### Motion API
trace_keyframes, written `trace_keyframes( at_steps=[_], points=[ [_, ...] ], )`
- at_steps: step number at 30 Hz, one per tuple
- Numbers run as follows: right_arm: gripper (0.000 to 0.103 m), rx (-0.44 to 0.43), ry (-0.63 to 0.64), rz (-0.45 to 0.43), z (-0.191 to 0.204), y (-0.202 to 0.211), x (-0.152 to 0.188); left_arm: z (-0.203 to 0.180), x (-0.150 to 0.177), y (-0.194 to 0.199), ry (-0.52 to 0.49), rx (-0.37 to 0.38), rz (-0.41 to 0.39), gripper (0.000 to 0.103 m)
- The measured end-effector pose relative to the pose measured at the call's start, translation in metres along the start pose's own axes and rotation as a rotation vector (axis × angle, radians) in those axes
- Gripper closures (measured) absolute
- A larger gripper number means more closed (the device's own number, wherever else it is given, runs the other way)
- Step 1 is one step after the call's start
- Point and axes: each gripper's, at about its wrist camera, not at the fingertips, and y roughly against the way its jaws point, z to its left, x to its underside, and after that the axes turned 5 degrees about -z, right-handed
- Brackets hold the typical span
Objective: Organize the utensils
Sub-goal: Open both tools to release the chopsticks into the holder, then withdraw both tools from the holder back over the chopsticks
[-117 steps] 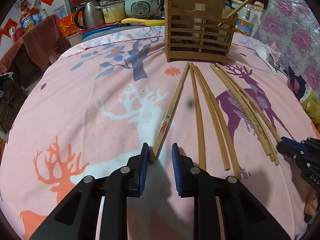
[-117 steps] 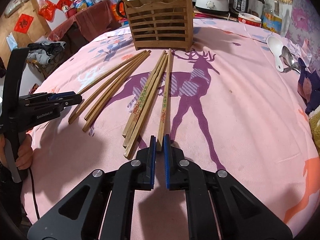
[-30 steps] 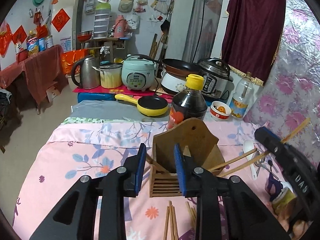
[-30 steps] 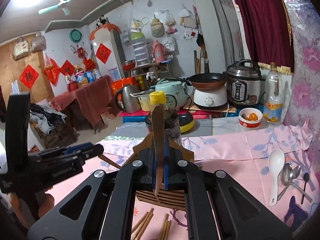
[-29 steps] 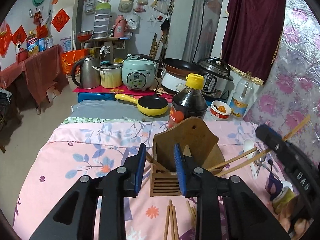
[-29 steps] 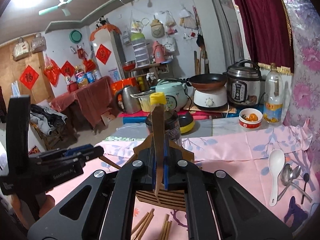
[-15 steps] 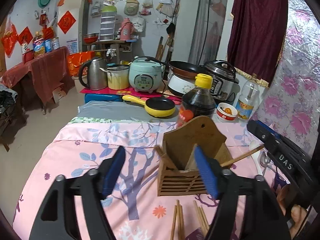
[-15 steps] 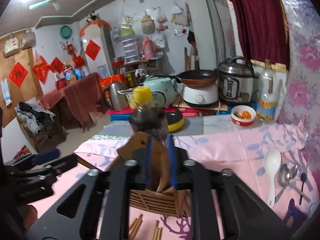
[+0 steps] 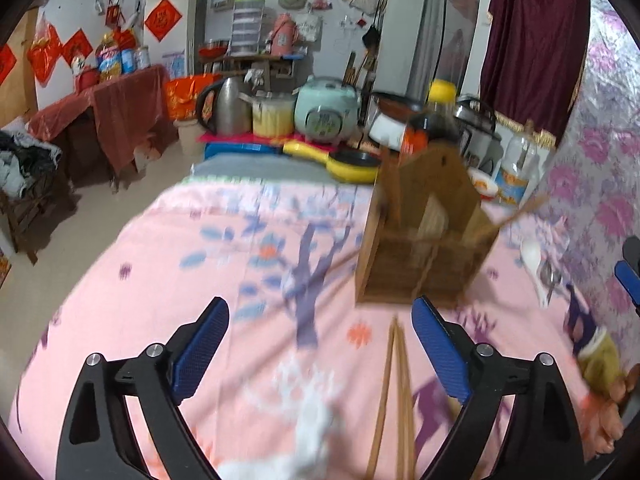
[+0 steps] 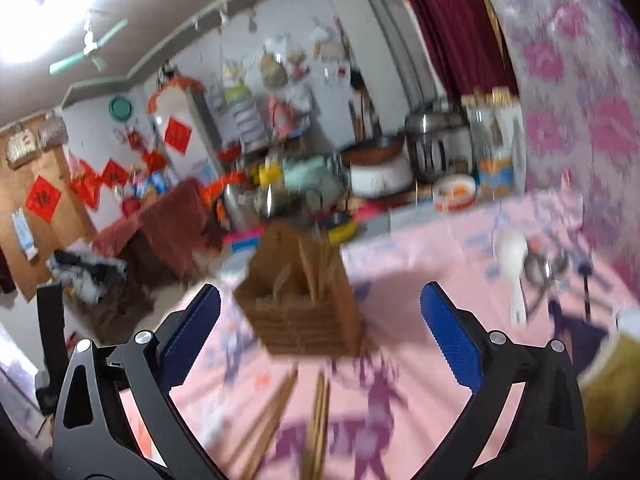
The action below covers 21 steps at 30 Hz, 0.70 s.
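Note:
The wooden slatted utensil holder [image 9: 424, 236] stands on the pink tablecloth [image 9: 168, 264] with several chopsticks leaning in it. It also shows in the blurred right wrist view [image 10: 304, 300]. More chopsticks [image 9: 394, 396] lie on the cloth in front of it, also seen in the right wrist view [image 10: 280, 412]. My left gripper [image 9: 320, 348] is wide open and empty, above the cloth short of the holder. My right gripper [image 10: 320, 336] is wide open and empty, just in front of the holder.
A white spoon [image 10: 514, 264] and metal spoons [image 10: 548, 268] lie on the cloth at the right. A dark sauce bottle [image 9: 434, 116], rice cooker [image 9: 326, 112], kettle [image 9: 224, 106] and yellow pan [image 9: 348, 160] stand behind the table. The right gripper's tip shows at the edge [image 9: 628, 280].
Both grippers let their chopsticks go into the holder, opened wide and pulled back and down from it. Both views are blurred by motion now.

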Motion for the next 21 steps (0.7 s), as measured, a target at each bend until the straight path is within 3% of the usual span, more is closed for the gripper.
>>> trace_keyframes(
  at_steps=[3, 7, 10, 16, 21],
  points=[
    [0.006, 0.039, 0.024, 0.063, -0.007, 0.01, 0.033, 0.006, 0.034, 0.005, -0.012, -0.021, 0.039, 0.012],
    [0.006, 0.09, 0.063, 0.229, -0.019, 0.01, 0.08, 0.015, 0.072, 0.007, -0.018, -0.031, 0.106, 0.012],
    [0.006, 0.121, 0.069, 0.284, -0.03, 0.012, 0.103, 0.018, 0.093, 0.011, -0.041, -0.052, 0.148, 0.012],
    [0.006, 0.212, 0.207, 0.363, -0.029, 0.009, 0.126, 0.018, 0.11, 0.011, -0.054, -0.034, 0.211, 0.012],
    [0.006, 0.208, 0.226, 0.48, -0.031, -0.008, 0.138, 0.01, 0.114, 0.004, -0.091, -0.045, 0.242, 0.012]
  ],
)
